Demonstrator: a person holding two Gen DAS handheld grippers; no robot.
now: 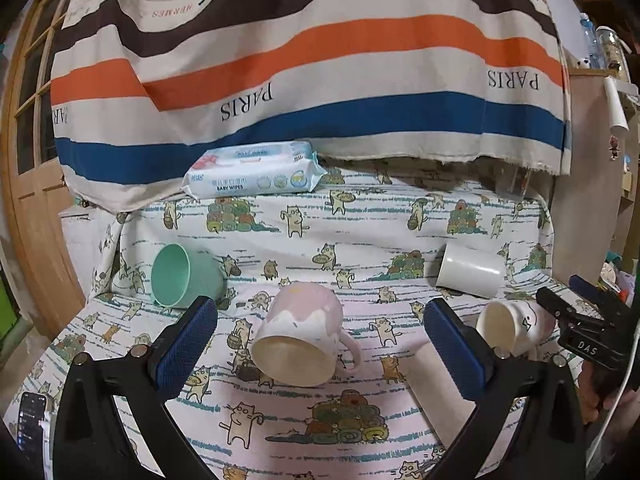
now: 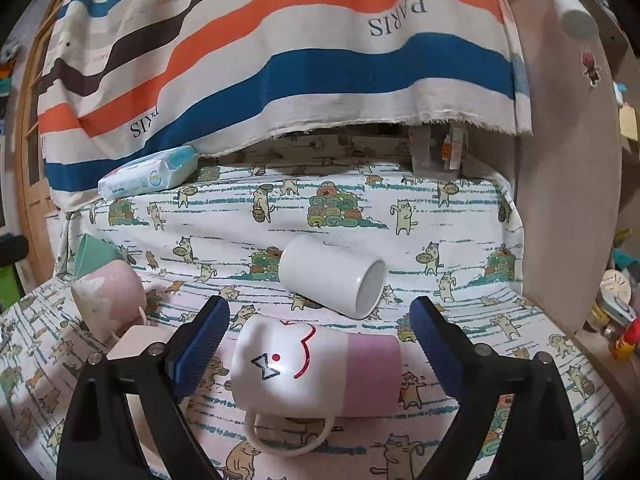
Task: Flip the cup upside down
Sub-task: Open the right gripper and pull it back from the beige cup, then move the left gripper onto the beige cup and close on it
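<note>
Several cups lie on their sides on the cat-print cloth (image 1: 360, 240). A pink and white mug (image 1: 298, 338) lies with its mouth toward me between the fingers of my open left gripper (image 1: 320, 344), untouched; it also shows in the right wrist view (image 2: 108, 300). A white and pink face mug (image 2: 316, 364) lies on its side, handle toward me, between the fingers of my open right gripper (image 2: 320, 344); it also shows in the left wrist view (image 1: 512, 328). A green cup (image 1: 184, 276) lies at the left, a white cup (image 2: 332, 274) behind the face mug.
A pack of baby wipes (image 1: 252, 174) lies at the back left under a hanging striped cloth (image 1: 320, 60). A pale cylinder (image 1: 440, 384) lies near my left gripper's right finger. A phone (image 1: 32, 424) sits at the lower left. A wooden panel (image 2: 568, 200) stands at the right.
</note>
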